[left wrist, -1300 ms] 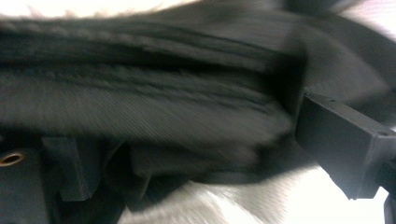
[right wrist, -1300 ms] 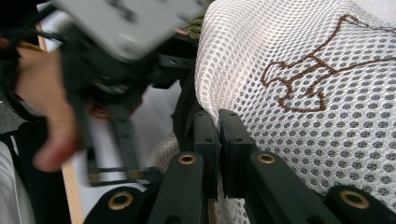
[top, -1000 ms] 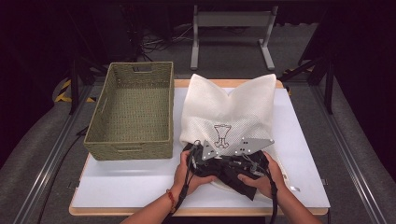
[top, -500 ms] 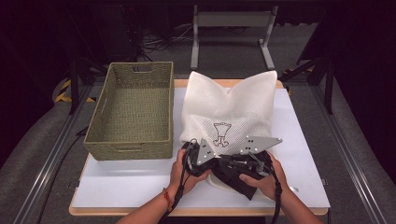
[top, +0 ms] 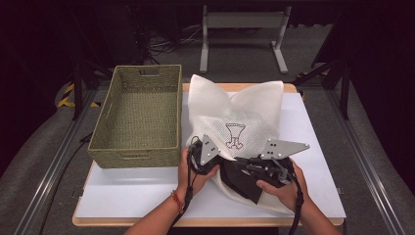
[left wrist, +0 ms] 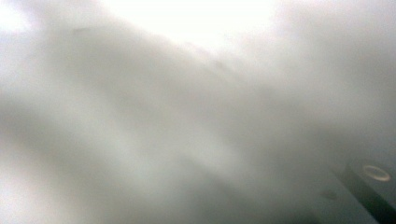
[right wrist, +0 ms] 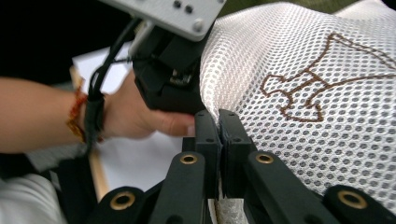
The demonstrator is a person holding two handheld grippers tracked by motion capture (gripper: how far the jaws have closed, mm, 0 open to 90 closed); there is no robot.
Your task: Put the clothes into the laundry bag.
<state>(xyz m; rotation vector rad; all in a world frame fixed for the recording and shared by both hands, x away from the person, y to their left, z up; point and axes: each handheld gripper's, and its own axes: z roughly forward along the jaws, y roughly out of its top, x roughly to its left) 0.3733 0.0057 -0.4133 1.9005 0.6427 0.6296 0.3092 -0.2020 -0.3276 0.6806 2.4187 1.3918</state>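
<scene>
Two grippers worked at the near edge of a white mesh bag (top: 235, 115) on the table (top: 313, 147), w/ a woven basket (top: 137, 115) just beside it at left

Bag lies flat across the table's middle, embroidered mark up, a dark item (top: 242, 178) seen at its near mouth; basket prob. set close as a drop spot. Right gripper (right wrist: 218, 122) has its jaws closed on a fold of mesh, apparently to lift or hold the mouth. Left gripper (top: 203, 156) is pressed against the bag's left edge, approx. opposite; its jaws can't be told open or closed, since left gripper view is a grey blur of fabric against the lens. Dark item's kind unclear; bag's near rim hidden by the hands
</scene>
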